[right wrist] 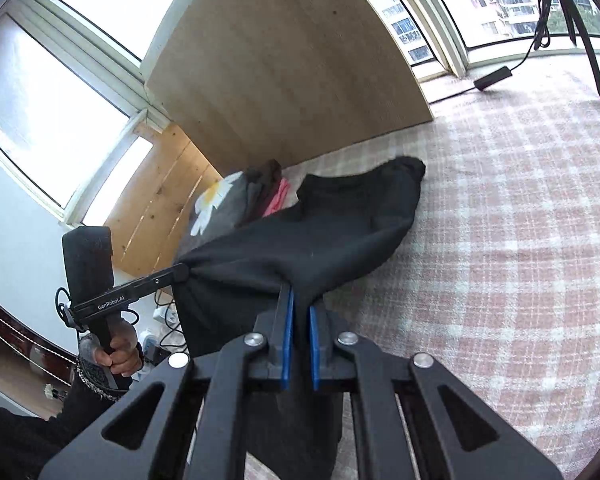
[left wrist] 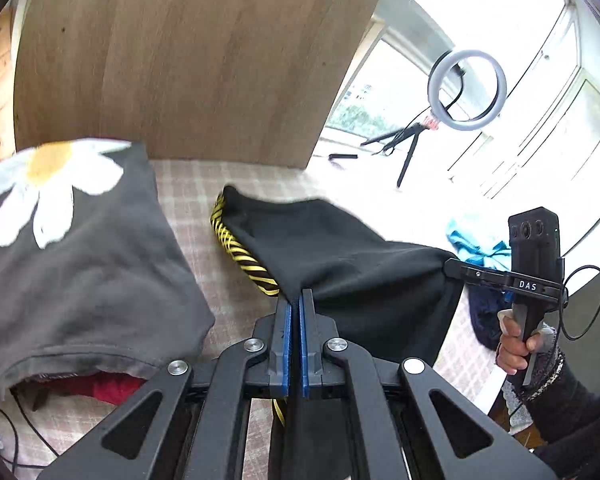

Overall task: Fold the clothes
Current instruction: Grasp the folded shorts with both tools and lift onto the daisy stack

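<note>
A black garment (left wrist: pixel 340 248) with a yellow-striped part (left wrist: pixel 240 252) hangs stretched between my two grippers, its far end lying on the checked bed cover (left wrist: pixel 204 208). My left gripper (left wrist: pixel 298 294) is shut on one corner of it. My right gripper (right wrist: pixel 300 300) is shut on the other corner; it also shows in the left wrist view (left wrist: pixel 450 266). The left gripper shows in the right wrist view (right wrist: pixel 184 270), clamped on the black garment (right wrist: pixel 320 232).
A stack of folded clothes topped by a grey daisy-print top (left wrist: pixel 72 248) lies at the left by the wooden headboard (left wrist: pixel 188 60). A ring light on a tripod (left wrist: pixel 466 90) stands by the window. Blue cloth (left wrist: pixel 472 240) lies at the right.
</note>
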`<state>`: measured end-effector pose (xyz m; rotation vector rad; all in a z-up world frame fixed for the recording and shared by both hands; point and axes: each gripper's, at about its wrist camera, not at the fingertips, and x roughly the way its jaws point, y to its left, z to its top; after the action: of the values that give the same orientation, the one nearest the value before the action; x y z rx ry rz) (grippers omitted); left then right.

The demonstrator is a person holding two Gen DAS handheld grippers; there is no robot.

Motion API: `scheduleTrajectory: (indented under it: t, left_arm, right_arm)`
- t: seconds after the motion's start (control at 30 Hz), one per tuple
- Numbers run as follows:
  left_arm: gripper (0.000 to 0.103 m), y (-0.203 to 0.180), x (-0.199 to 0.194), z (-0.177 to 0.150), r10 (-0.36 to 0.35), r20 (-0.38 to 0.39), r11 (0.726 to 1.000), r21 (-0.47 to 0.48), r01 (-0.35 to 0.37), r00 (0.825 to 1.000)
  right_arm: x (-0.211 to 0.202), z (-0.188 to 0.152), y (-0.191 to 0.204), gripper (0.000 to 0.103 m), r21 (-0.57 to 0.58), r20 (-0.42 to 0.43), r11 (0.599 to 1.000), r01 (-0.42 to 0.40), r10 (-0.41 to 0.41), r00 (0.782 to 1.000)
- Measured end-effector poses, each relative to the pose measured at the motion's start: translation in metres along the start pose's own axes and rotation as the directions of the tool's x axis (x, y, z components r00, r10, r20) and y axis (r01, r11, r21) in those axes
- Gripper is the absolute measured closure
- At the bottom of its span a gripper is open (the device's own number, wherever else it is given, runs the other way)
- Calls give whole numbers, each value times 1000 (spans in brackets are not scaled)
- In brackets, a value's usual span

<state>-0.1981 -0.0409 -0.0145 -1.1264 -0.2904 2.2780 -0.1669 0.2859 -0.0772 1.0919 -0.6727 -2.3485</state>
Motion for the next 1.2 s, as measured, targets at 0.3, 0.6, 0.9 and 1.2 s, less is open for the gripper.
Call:
scheduleTrajectory:
  t: [0.3,0.6,0.9,1.2]
  left_arm:
    - [100,-8,-137,50,50,306,994,81,-79,951]
    - [100,76,-197,57,261,360,961,-8,-277,896]
    - [100,223,-97,107,370,179,926,-151,-347,911]
    - [85,305,-4,137,420,-69,874,-237,-424,905]
  right_arm:
    - [-42,44,148,96,-252,121,966,-57,90,989]
    - [57,73,235,96,-361,31,929,-83,102,994]
    - [223,120,193,96,-234,-94,972,-13,-9,996]
    - [317,153,135,88,-151,-273,987,54,-94,958]
